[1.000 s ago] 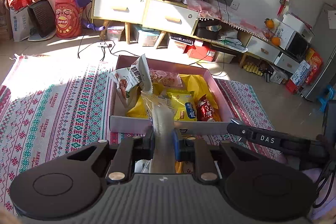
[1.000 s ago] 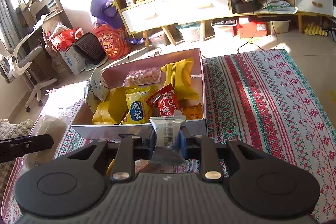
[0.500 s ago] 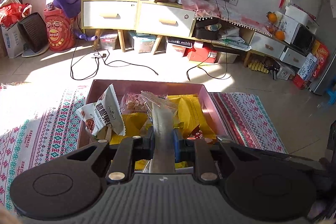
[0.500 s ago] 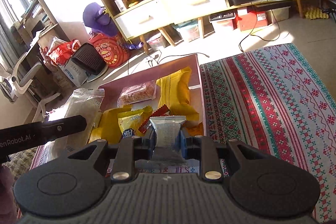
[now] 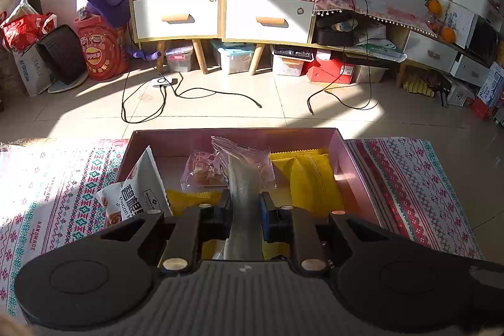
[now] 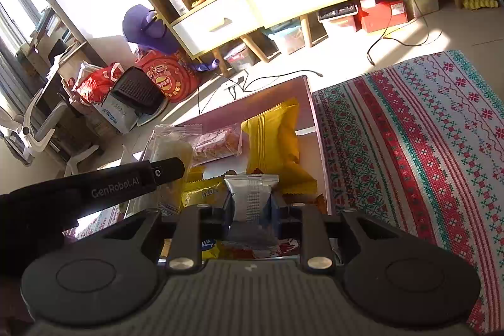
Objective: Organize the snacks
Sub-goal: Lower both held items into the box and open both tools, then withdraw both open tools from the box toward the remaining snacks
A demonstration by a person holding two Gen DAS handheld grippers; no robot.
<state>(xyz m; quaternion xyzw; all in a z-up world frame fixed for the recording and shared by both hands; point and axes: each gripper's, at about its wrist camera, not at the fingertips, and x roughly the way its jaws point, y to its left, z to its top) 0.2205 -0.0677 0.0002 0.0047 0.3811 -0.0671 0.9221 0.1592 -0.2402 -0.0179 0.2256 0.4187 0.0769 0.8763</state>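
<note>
A pink box (image 5: 349,153) (image 6: 310,103) lies on a patterned rug and holds several snack packs. My left gripper (image 5: 245,203) is shut on a clear plastic snack bag (image 5: 242,166), which it holds over the box's middle. That bag also shows in the right wrist view as the clear bag (image 6: 170,147), beside the left gripper's black arm (image 6: 126,183). My right gripper (image 6: 252,203) is shut on a small silver packet (image 6: 252,194) above the box's near right part. Inside lie a yellow pack (image 5: 312,178) (image 6: 274,137), a clear pack of brown pieces (image 5: 201,169) (image 6: 217,140) and a white pouch (image 5: 141,194).
The red, green and white rug (image 5: 56,197) (image 6: 425,147) spreads to both sides of the box. Beyond it is tiled floor with loose black cables (image 5: 163,103). A shelf unit with white drawers (image 5: 220,14), storage bins and red bags stand along the far wall.
Both grippers have moved forward over the box with their packs still held. The left one went farther, from before the box's near wall to above its middle.
</note>
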